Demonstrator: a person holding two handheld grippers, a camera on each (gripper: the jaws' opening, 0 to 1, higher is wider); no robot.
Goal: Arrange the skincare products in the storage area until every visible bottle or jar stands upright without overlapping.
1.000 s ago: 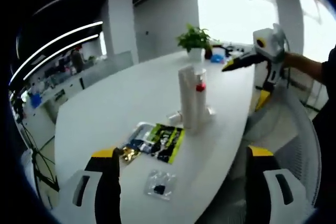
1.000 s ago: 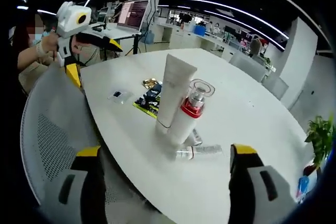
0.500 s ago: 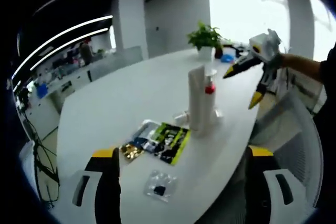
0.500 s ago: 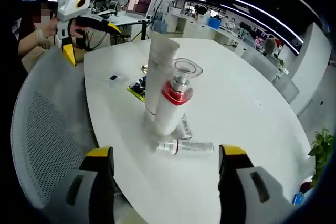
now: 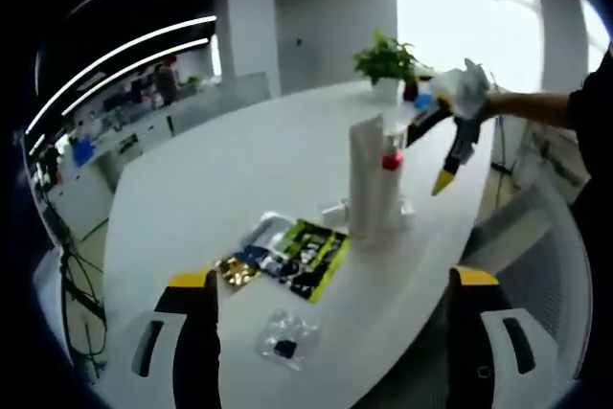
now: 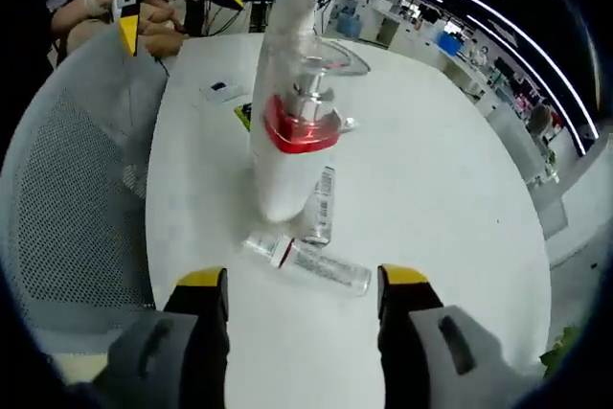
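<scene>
— What has changed in the last second?

— The right gripper (image 6: 302, 284) has come in low over the worktop (image 6: 431, 170) and now sits much nearer the bottles than before. Its jaws stand apart with nothing between them.

— And just ahead of it?

— A small clear vial (image 6: 306, 261) lies on its side just past the jaw tips. Beyond it a second small bottle (image 6: 321, 206) lies flat too, touching the foot of the pump bottle (image 6: 287, 146), which is white with a red collar and a clear cap and stands upright. The tall white tube (image 6: 280, 31) stands right behind it, close against it.

— The left gripper?

— The left gripper (image 5: 330, 294) hangs back at the near edge of the worktop, jaws wide apart, holding nothing. Near it lie a small clear bag (image 5: 285, 340) and, further in, the sachets (image 5: 287, 254), green, black and gold. The tube and pump bottle stand beyond those, and a potted plant (image 5: 388, 66) sits at the far end. A mesh chair (image 6: 67, 189) is drawn up beside the worktop.
</scene>
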